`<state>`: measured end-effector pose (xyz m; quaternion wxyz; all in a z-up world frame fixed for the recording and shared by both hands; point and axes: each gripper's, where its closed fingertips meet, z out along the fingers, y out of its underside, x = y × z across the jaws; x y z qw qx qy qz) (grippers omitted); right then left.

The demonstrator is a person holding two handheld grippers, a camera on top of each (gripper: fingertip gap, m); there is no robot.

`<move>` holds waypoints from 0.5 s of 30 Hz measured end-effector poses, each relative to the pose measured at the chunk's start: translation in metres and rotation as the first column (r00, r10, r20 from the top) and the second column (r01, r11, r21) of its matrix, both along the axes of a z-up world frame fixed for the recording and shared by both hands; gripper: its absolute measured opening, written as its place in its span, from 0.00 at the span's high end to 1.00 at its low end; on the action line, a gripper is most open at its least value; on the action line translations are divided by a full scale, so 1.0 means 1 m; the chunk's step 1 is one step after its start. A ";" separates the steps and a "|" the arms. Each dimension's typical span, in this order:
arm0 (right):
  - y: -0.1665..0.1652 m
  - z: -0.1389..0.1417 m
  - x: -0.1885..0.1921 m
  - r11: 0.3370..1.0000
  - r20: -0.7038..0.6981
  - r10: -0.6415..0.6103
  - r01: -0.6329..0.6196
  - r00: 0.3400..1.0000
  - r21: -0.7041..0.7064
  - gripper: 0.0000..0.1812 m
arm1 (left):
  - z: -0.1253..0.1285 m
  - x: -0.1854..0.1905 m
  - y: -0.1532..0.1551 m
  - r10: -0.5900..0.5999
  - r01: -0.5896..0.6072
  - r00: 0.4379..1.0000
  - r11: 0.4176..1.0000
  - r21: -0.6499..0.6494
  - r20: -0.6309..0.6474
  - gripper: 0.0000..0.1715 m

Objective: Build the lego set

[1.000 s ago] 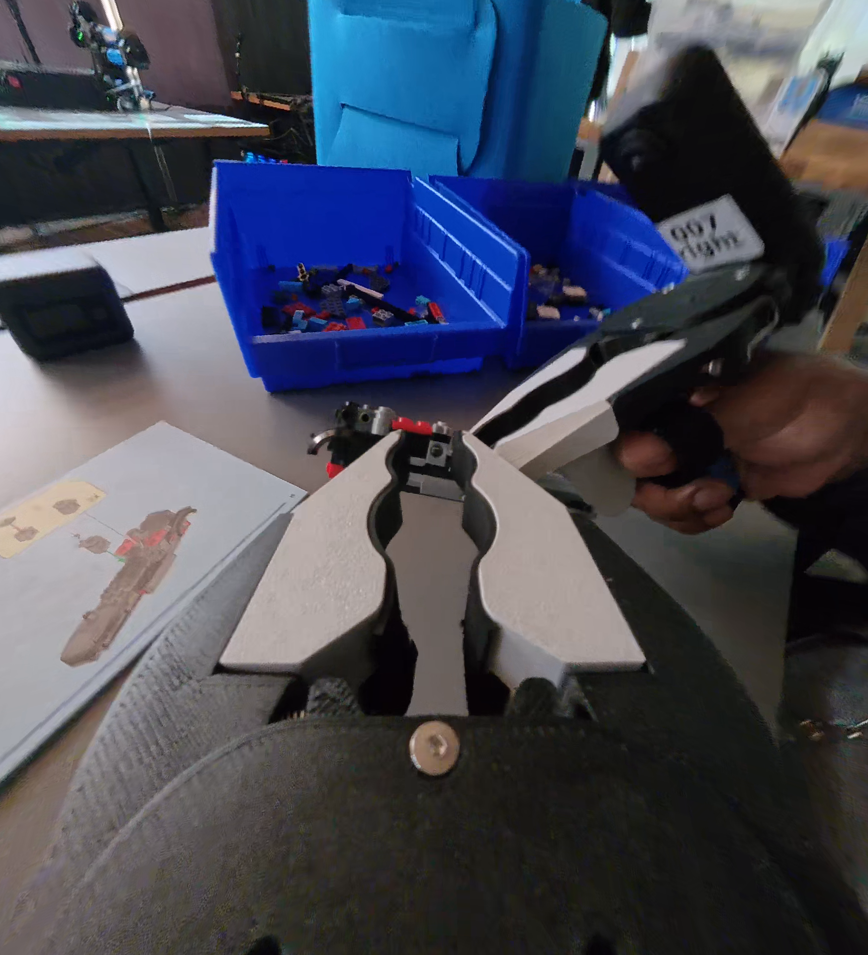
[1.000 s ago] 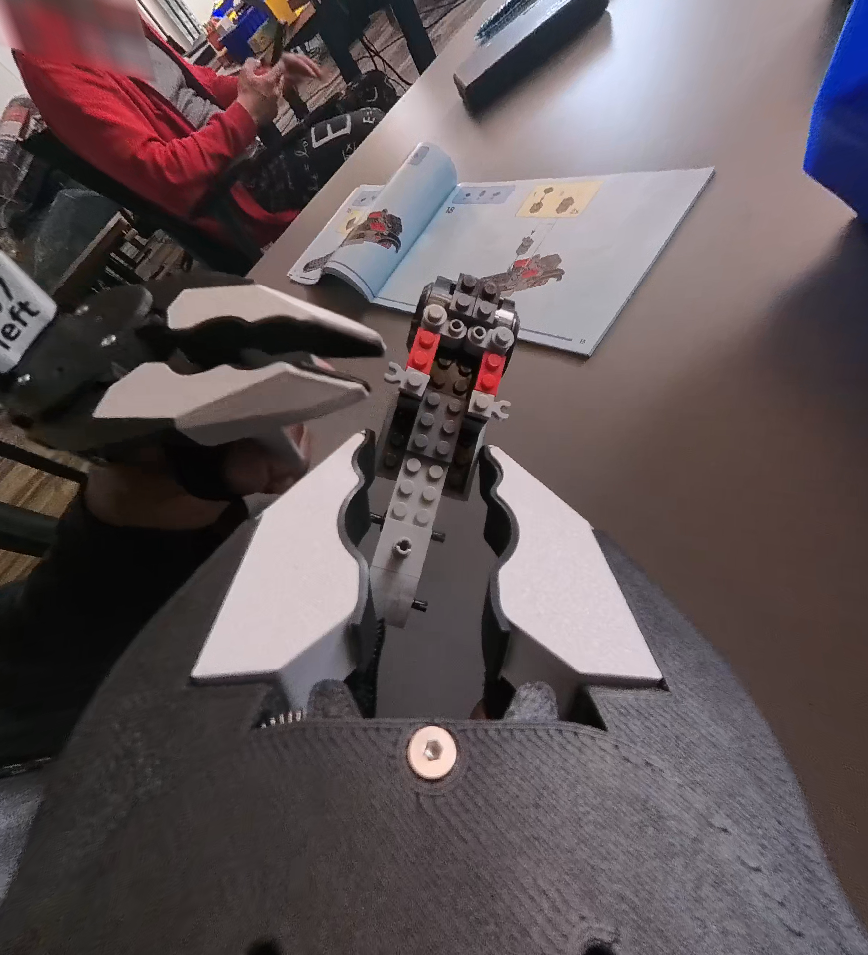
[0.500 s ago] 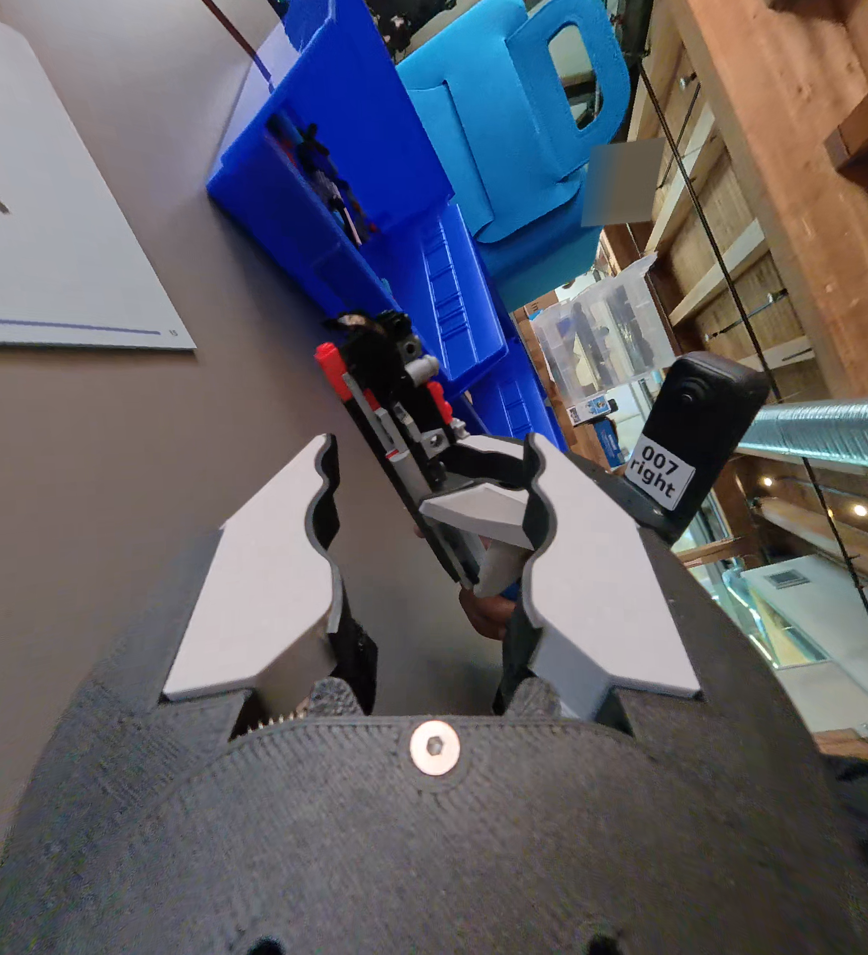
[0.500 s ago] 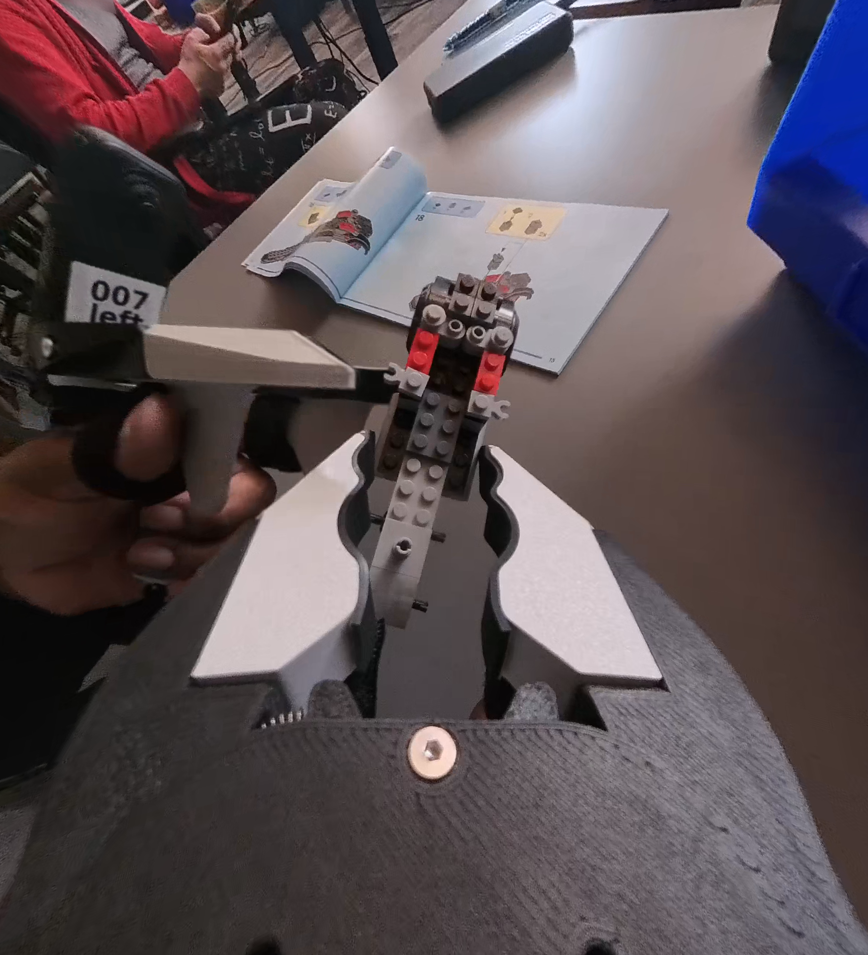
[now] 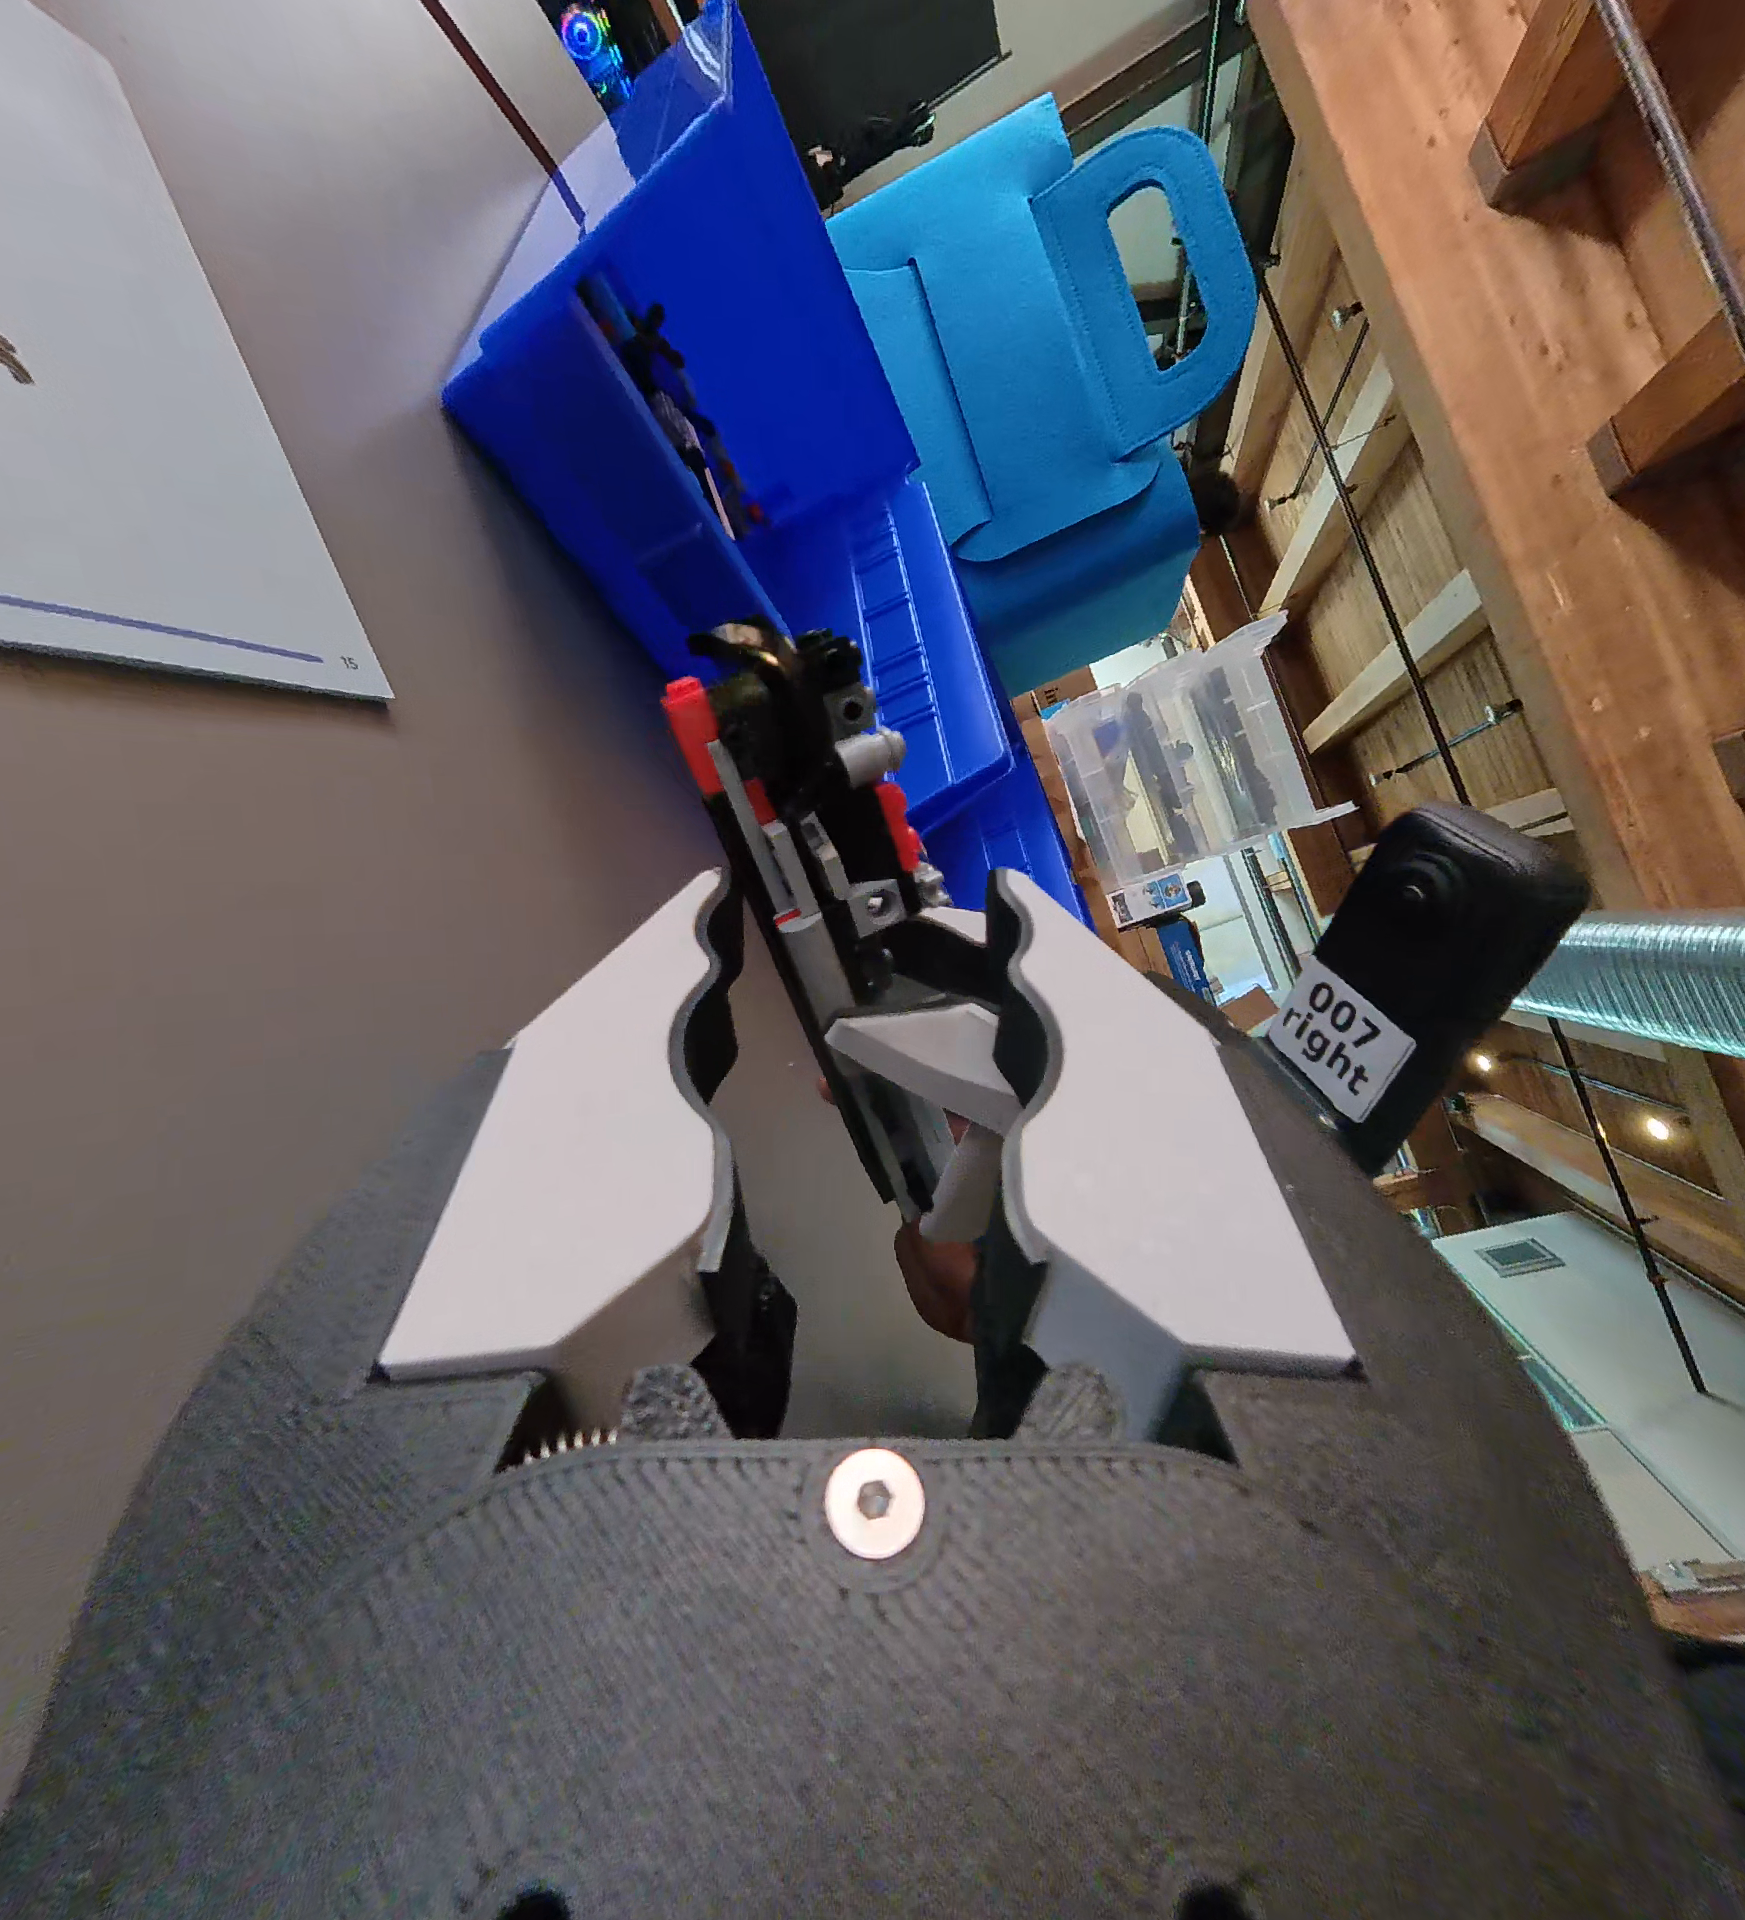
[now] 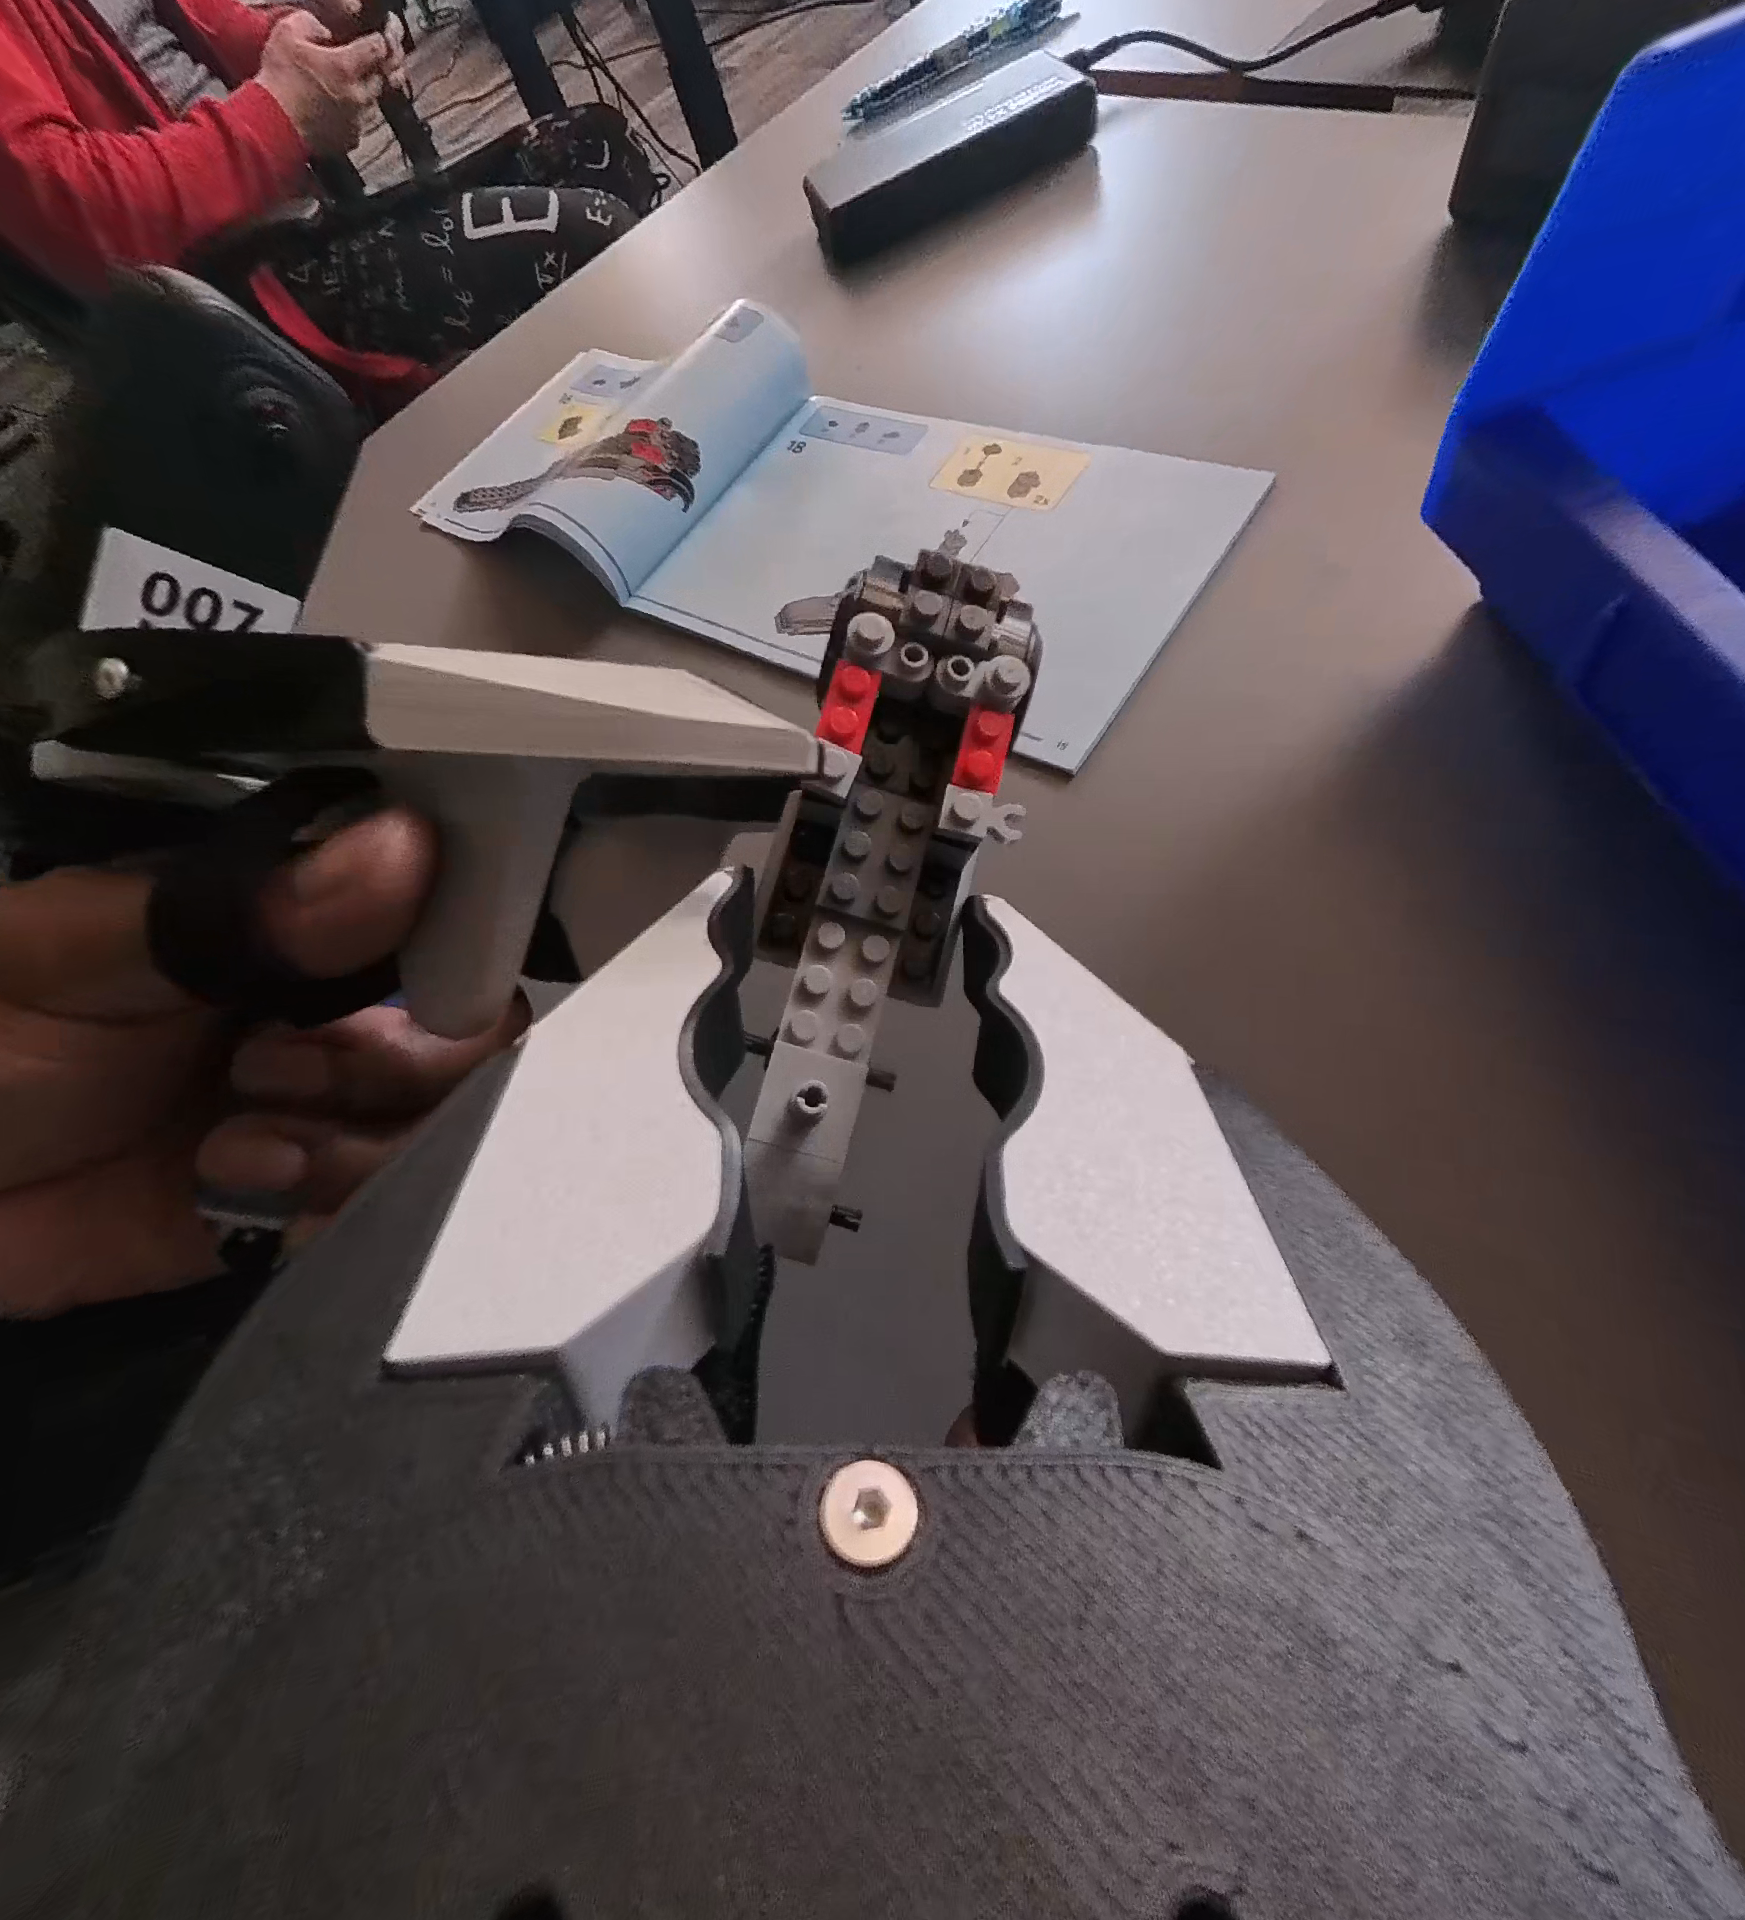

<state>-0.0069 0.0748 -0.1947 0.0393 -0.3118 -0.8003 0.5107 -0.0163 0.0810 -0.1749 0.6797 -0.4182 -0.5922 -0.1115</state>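
Observation:
A grey, black and red lego model point(image 6: 878, 831) stands up between the fingers of my right gripper point(image 6: 857, 904), which is shut on its lower black part and holds it above the table. My left gripper point(image 5: 857, 894) is open and rolled onto its side. The model point(image 5: 795, 831) shows edge-on in its gap, close to the left finger. In the right wrist view one left finger point(image 6: 587, 707) reaches in from the left, its tip touching the model by a red brick. The right gripper's finger point(image 5: 930, 1049) shows in the left wrist view.
An open instruction booklet point(image 6: 951, 520) lies on the brown table point(image 6: 1315, 935) beyond the model. Blue bins point(image 6: 1626, 520) with loose bricks stand to the right, also in the left wrist view point(image 5: 743, 343). A black box point(image 6: 951, 156) and a person in red point(image 6: 68, 135) are farther back. My left and right fingertips are right by each other.
My left gripper has opened, rolled onto its side and moved in until its fingers straddle the model. My right gripper has kept its hold on the model, nearly still.

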 end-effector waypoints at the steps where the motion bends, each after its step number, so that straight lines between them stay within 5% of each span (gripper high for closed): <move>1: 0.000 0.000 0.000 1.000 -0.006 -0.003 0.003 1.000 0.005 0.78 | 0.000 -0.001 0.000 0.003 -0.003 1.000 1.000 0.003 0.002 0.74; 15: 0.001 0.006 -0.004 1.000 -0.055 -0.022 0.022 0.998 0.017 0.78 | 0.003 -0.004 -0.001 0.042 -0.041 0.999 0.999 0.034 -0.027 0.78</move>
